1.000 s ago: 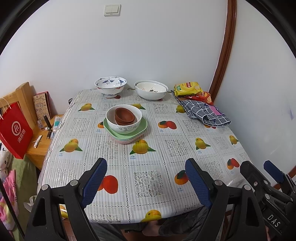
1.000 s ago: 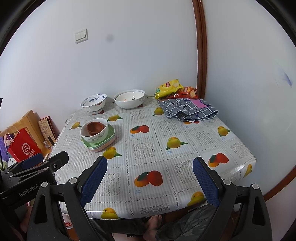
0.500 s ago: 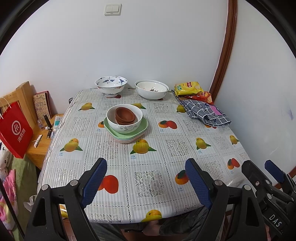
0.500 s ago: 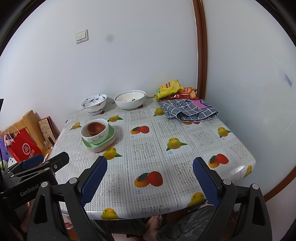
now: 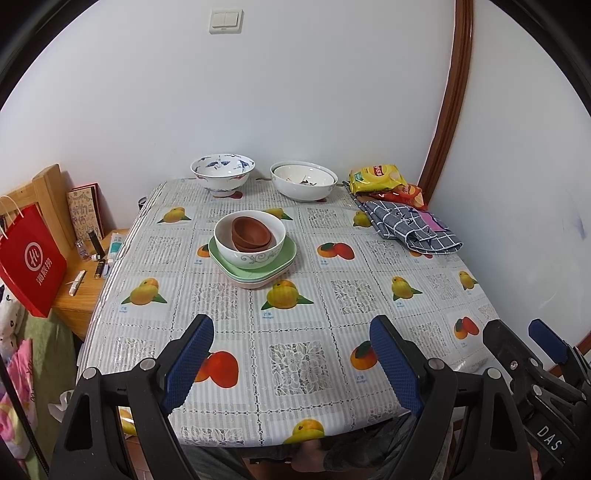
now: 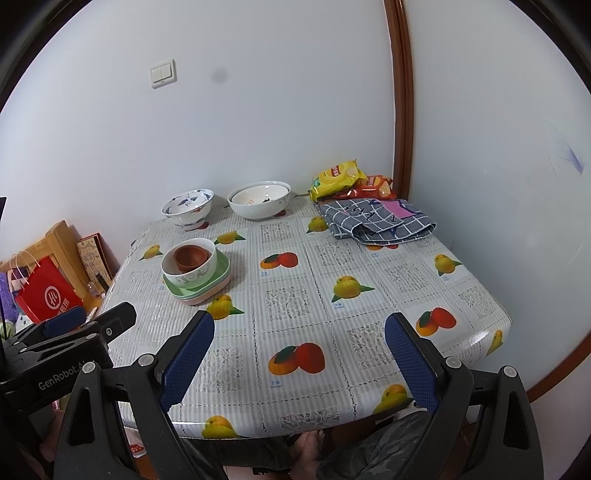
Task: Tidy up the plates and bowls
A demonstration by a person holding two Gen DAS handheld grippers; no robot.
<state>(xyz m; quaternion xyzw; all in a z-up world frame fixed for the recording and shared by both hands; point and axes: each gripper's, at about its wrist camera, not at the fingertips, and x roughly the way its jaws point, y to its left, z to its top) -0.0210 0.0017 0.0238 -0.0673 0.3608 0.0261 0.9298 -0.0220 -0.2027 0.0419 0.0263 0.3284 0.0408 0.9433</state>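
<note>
Left wrist view, left gripper (image 5: pixel 291 352) and right gripper (image 6: pixel 299 352) fingers wide, empty, over table (image 5: pixel 258 435) near edge

Near half of table (image 5: pixel 295 354) bare, stacked dishes (image 5: pixel 251 247) mid-left, two bowls (image 5: pixel 303 181) and cloth (image 5: pixel 410 225) crowding far edge

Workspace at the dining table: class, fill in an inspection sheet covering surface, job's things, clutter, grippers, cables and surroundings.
Surface: table under a fruit-print cloth, near half bare.
Job's things: brown bowls nested in a white bowl on stacked green and pink plates; blue-patterned bowl and wide white bowl stand apart at the far edge.
Clutter: snack bags and checked cloth at the far right corner.
Grippers: left gripper and right gripper, jaws open, empty, above the near edge.
Cables: nothing seen.
Surroundings: white wall, light switch, red bag beside a wooden side table.
</note>
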